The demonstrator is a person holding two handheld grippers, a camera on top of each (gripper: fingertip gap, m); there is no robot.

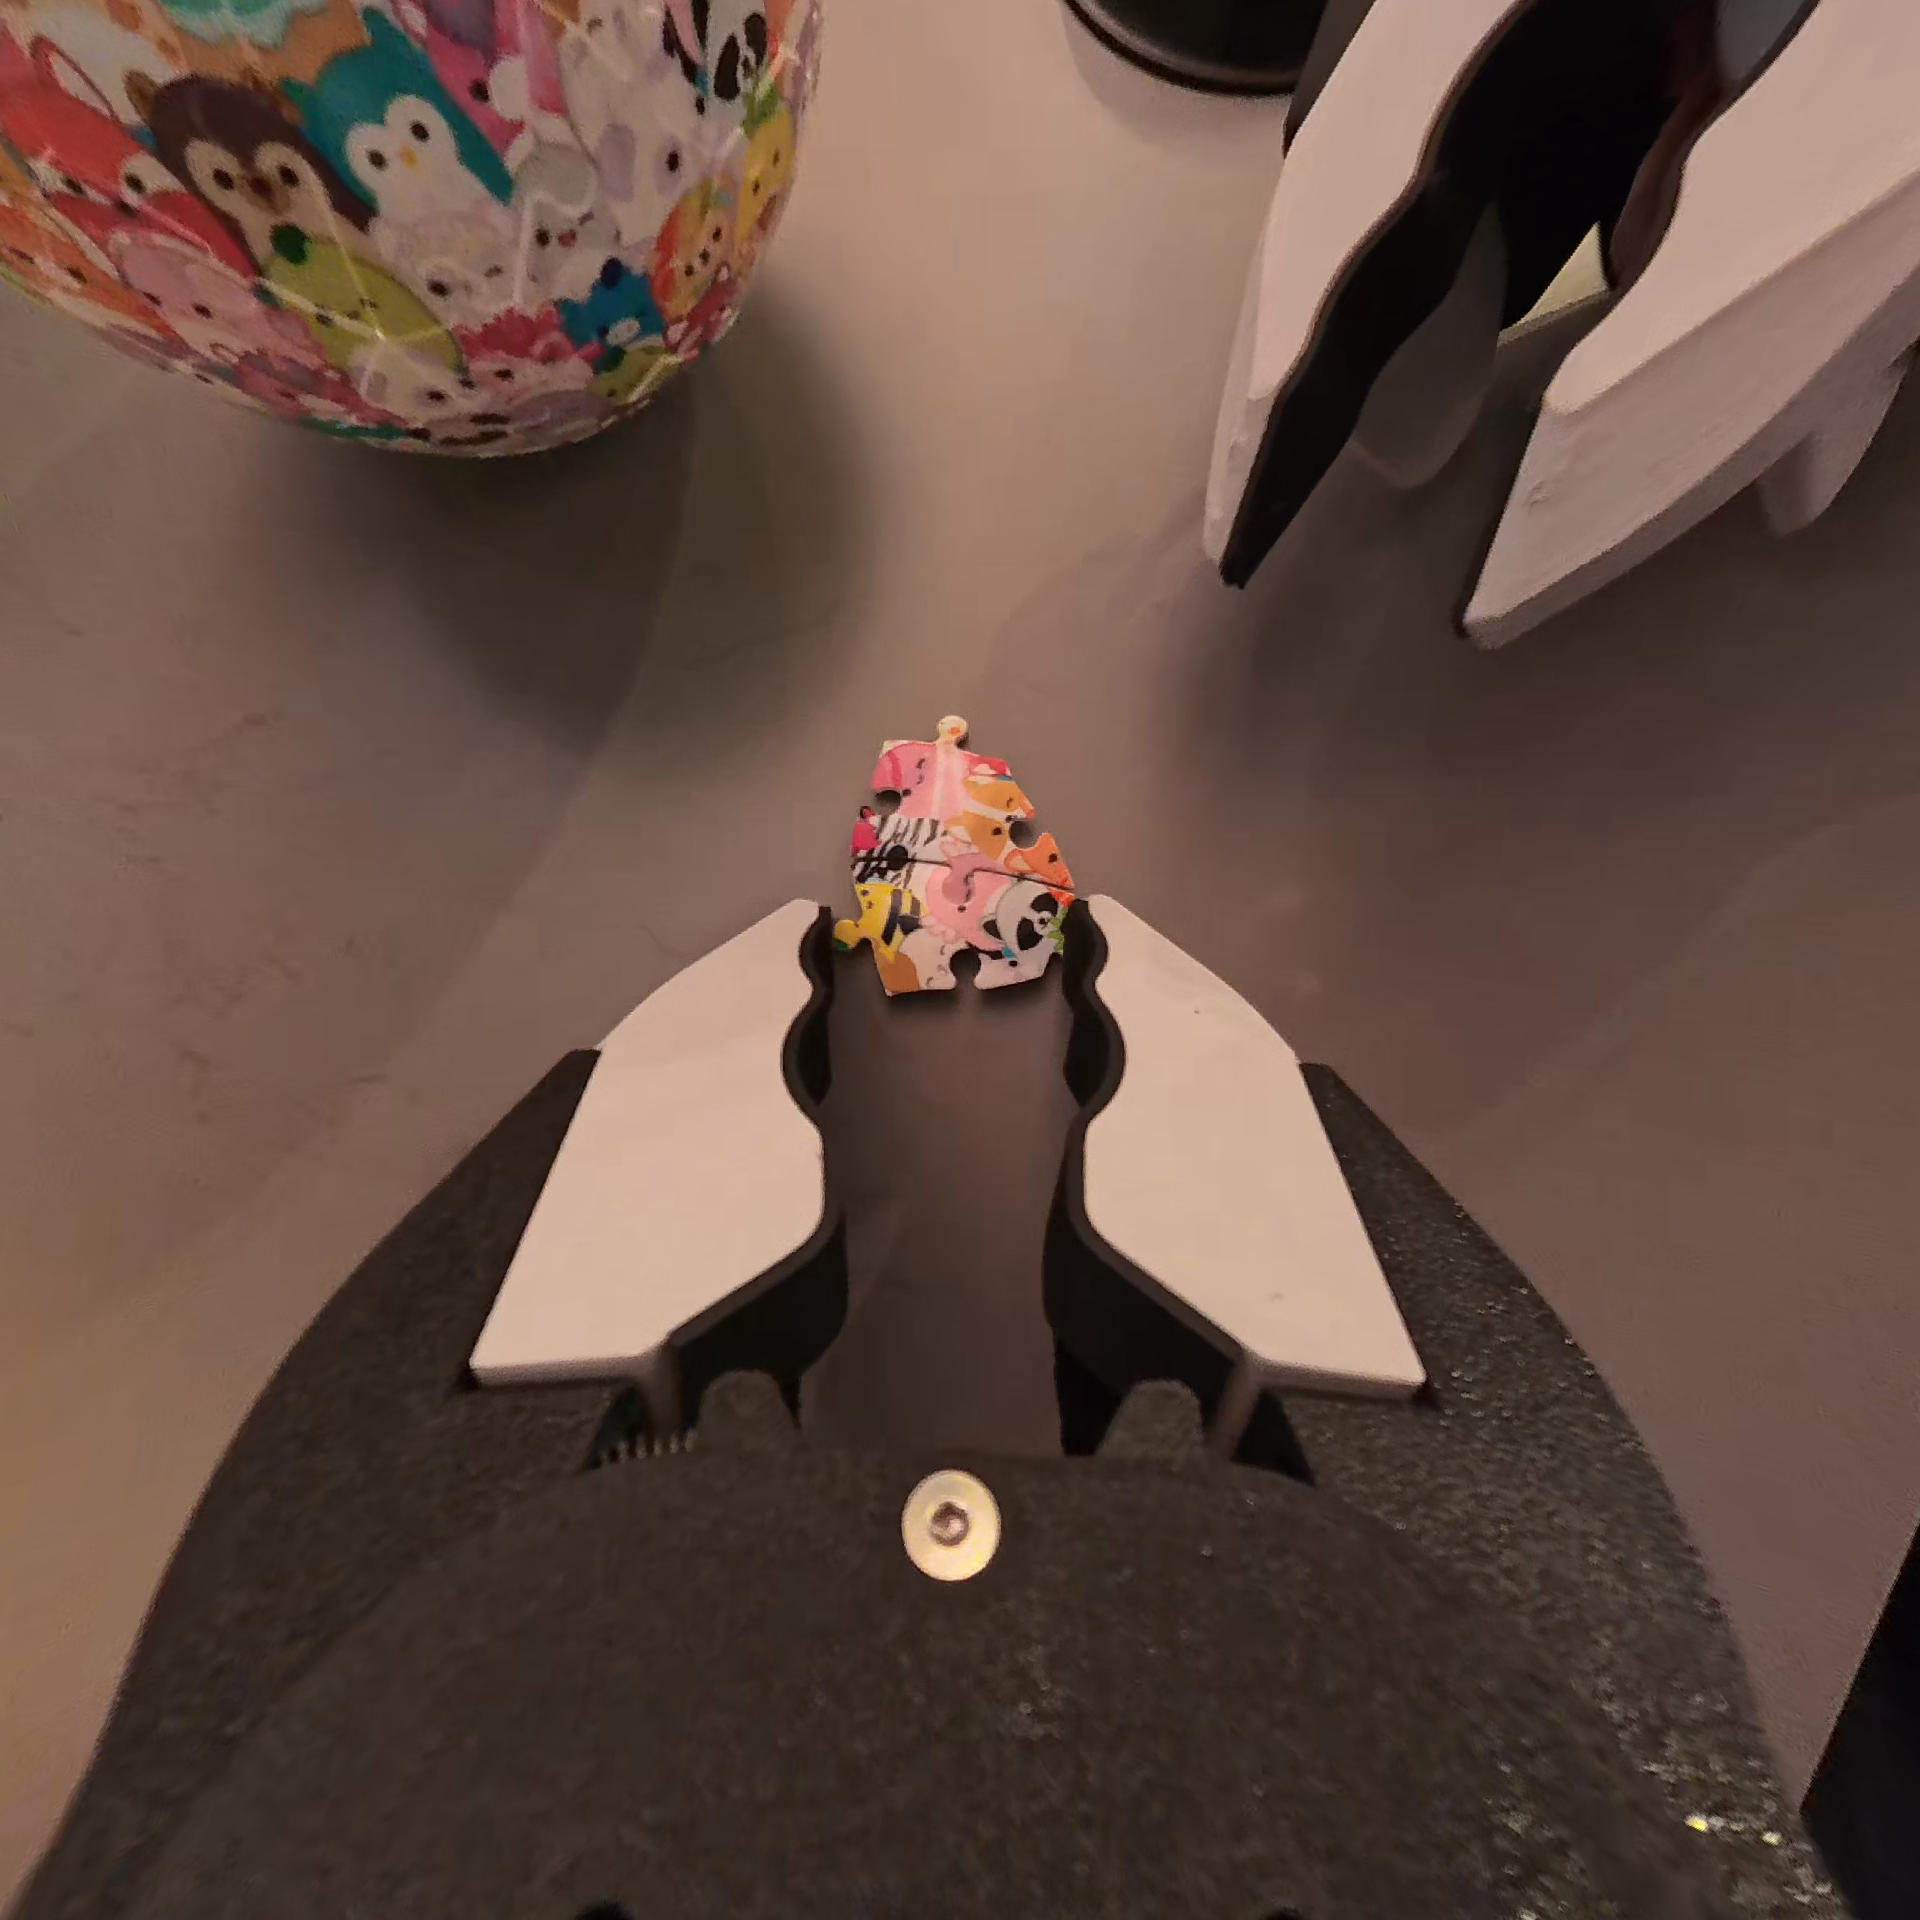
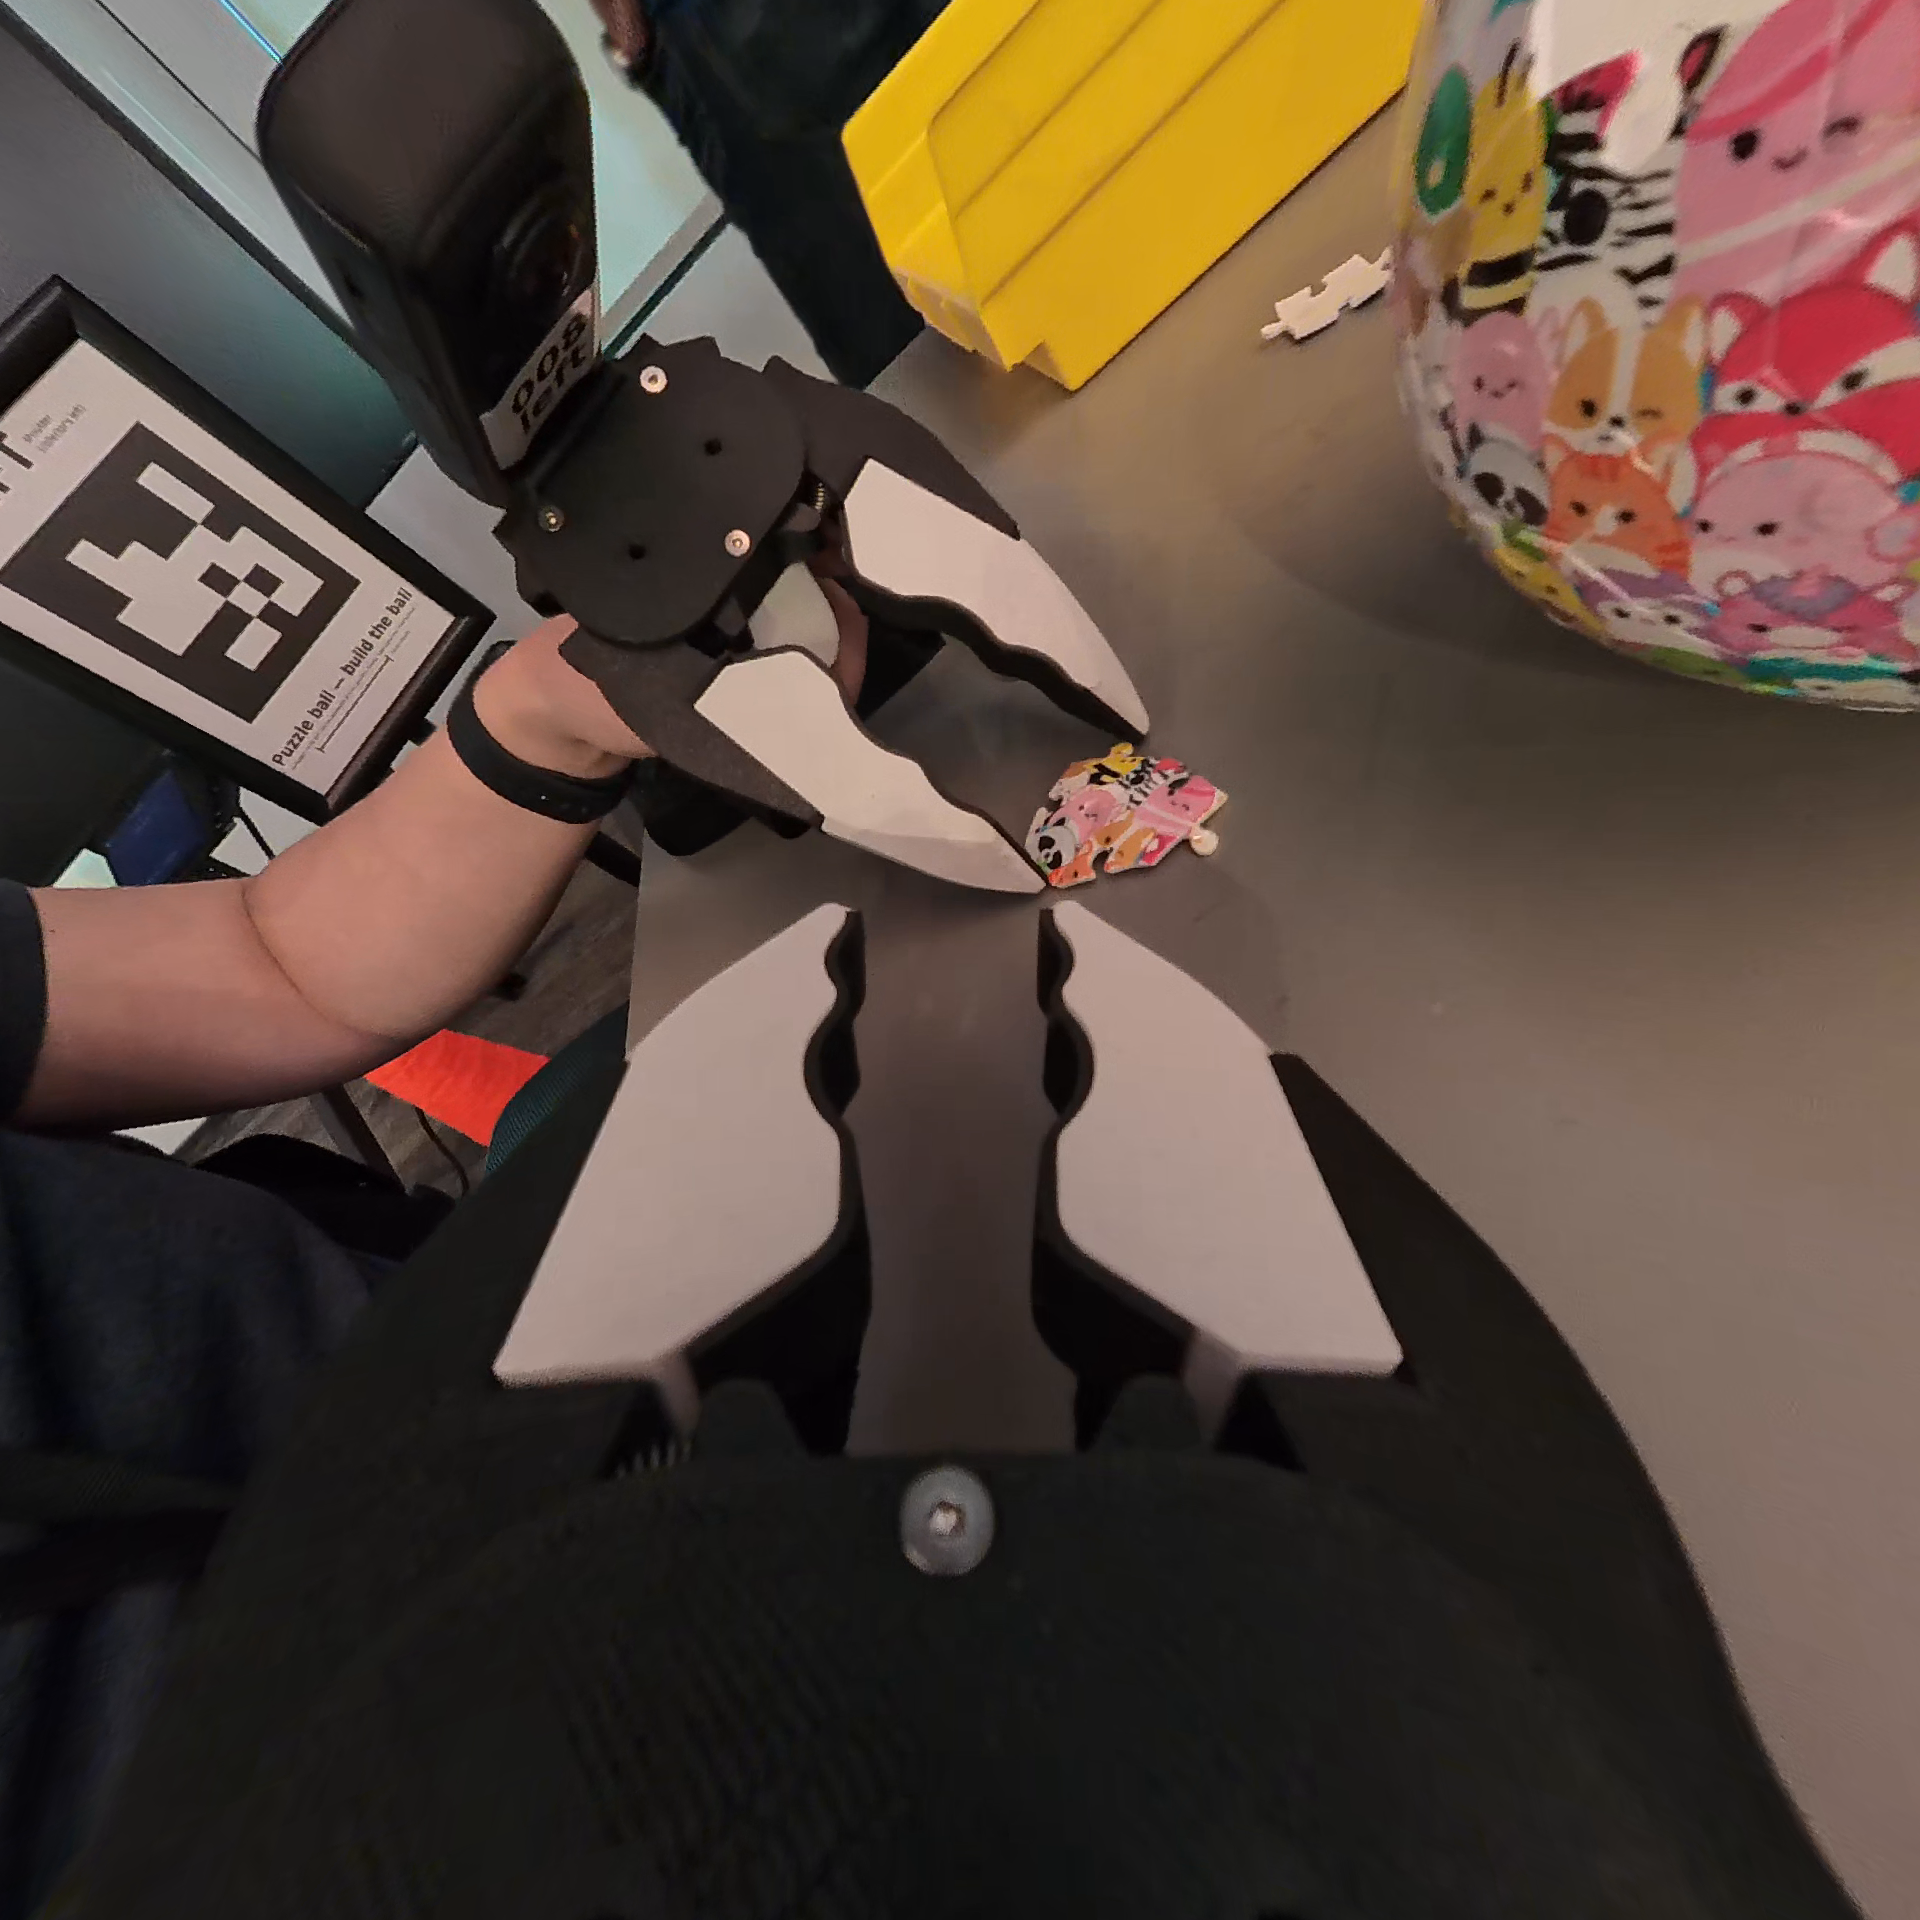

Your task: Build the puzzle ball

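Note:
A small cluster of joined colourful puzzle pieces (image 1: 951, 842) lies flat on the grey table (image 1: 312, 831). My left gripper (image 1: 951, 914) is open, with its fingertips on either side of the cluster's near end, close to or just touching its edges. The right wrist view shows the same: the left gripper (image 2: 1086, 805) straddles the cluster (image 2: 1143, 816). The large puzzle ball (image 1: 364, 208), printed with cartoon animals, stands at the far left, and at the upper right in the right wrist view (image 2: 1683, 364). My right gripper (image 2: 948, 920) is open and empty, hovering just short of the cluster; it also shows in the left wrist view (image 1: 1356, 603).
A yellow bin (image 2: 1091, 177) stands at the far side of the table, with a white face-down puzzle piece (image 2: 1330, 296) next to it. A framed sign with a black-and-white marker (image 2: 197, 582) stands at the left. A person's forearm (image 2: 312, 935) holds the left gripper. A dark round object (image 1: 1174, 42) sits at the far edge. One gripper's finger ends stand about 7 cm off the other's.

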